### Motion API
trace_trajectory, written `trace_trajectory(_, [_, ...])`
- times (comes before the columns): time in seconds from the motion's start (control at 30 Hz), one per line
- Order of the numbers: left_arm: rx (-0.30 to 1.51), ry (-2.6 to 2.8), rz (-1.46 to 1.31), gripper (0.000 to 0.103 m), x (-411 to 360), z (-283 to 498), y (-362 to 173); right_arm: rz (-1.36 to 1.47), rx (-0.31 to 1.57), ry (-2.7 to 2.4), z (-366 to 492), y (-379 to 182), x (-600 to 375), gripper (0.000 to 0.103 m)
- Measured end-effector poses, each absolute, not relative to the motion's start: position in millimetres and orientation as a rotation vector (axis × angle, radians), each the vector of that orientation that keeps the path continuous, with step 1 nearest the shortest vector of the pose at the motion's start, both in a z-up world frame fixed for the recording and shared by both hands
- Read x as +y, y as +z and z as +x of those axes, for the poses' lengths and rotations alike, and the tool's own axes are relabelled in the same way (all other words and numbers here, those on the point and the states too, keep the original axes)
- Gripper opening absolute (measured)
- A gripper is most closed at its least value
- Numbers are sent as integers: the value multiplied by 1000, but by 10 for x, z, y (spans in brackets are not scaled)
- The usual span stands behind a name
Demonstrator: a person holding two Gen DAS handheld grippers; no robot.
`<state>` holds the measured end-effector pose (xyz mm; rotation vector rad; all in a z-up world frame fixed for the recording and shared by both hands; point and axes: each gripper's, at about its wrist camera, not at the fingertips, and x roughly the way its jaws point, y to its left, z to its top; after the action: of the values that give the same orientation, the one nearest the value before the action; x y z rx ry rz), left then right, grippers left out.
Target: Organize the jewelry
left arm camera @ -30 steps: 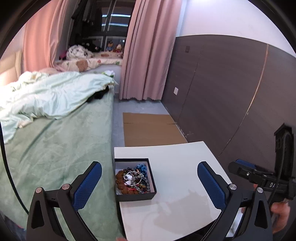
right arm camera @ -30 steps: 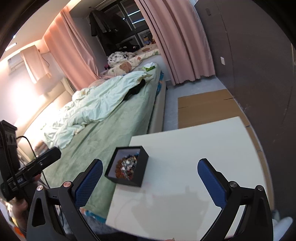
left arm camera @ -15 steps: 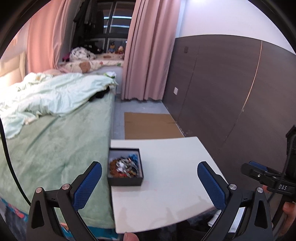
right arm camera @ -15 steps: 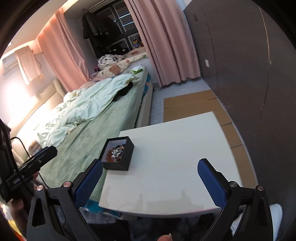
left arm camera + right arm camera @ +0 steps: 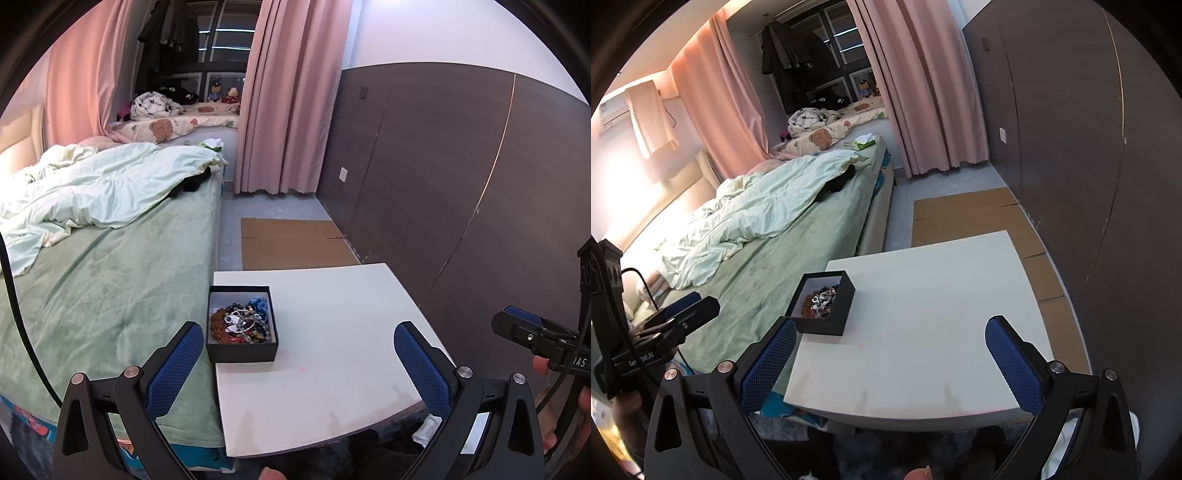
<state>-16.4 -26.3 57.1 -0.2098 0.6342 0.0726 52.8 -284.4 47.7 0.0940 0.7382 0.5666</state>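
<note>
**A:** Start with the left wrist view. Where is the jewelry?

**B:** In a small black box point(image 5: 242, 326) on the white table point(image 5: 332, 369), hard against the table's left edge, the side next to the bed point(image 5: 103, 295), and about midway along that edge. The jewelry point(image 5: 242, 323) is a heap: brown beads, dark beads, something blue at the far end, a thin silvery hoop on top.

**A:** How will it handle?

**B:** Light, I'd judge, and loose. The strands look tangled, so lifting one may drag others. The hoop looks stiff enough to pinch at its rim; beads would likely roll between the pads. The box seems rigid and easy to shove off the edge, so I'd take it by a side wall if it needs steadying.

**A:** And the left gripper point(image 5: 295, 363)?

**B:** Its tongs are spread wide, holding nothing, hovering short of the table's near edge and tipped down toward the box. The left pad point(image 5: 173, 369) sits over the bed side.

**A:** Now the right wrist view.

**B:** Same box point(image 5: 823, 302), seen corner-on, again at the table's point(image 5: 942, 332) left edge. The right gripper point(image 5: 890, 363) is also parted and empty, held above the near edge, looking across the table. The left gripper point(image 5: 661, 336) shows at far left, over the bed point(image 5: 775, 258), well apart from it.
</note>
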Motion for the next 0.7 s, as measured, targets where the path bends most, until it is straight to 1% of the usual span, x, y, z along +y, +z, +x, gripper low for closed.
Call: trace_trajectory(0.7, [620, 65, -196, 103, -319, -214, 632, 68, 747, 582, 429, 478, -2748, 103])
